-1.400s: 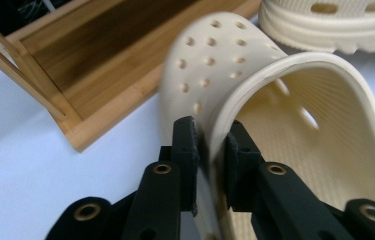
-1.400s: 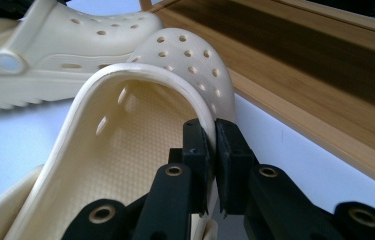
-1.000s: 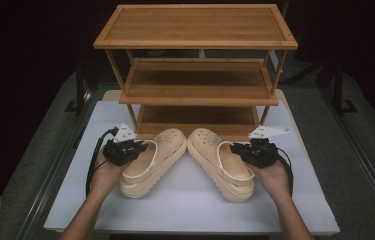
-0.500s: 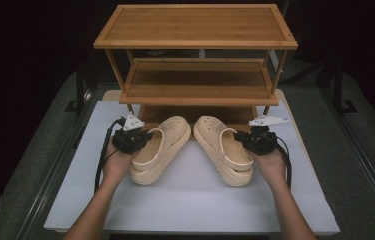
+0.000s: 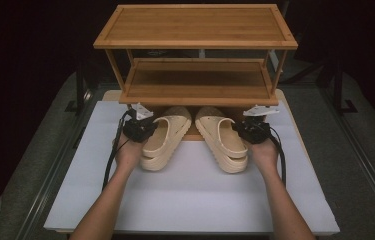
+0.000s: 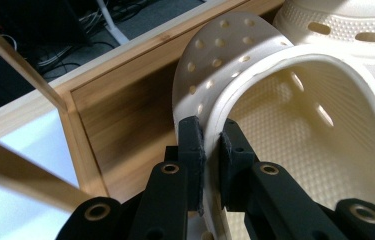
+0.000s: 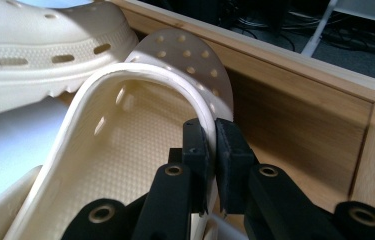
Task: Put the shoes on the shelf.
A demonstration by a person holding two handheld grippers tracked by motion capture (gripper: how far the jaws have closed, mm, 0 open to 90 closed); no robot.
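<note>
Clog (image 6: 275,150) rims pinched between jaws

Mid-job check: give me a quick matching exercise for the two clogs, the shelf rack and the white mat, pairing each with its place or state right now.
1 left clog
2 right clog
3 bamboo shelf rack
4 white mat

a under the forearms
b rim pinched by right gripper
c stands behind the clogs
d rim pinched by left gripper

Pairs: 1-d, 2-b, 3-c, 4-a
</note>
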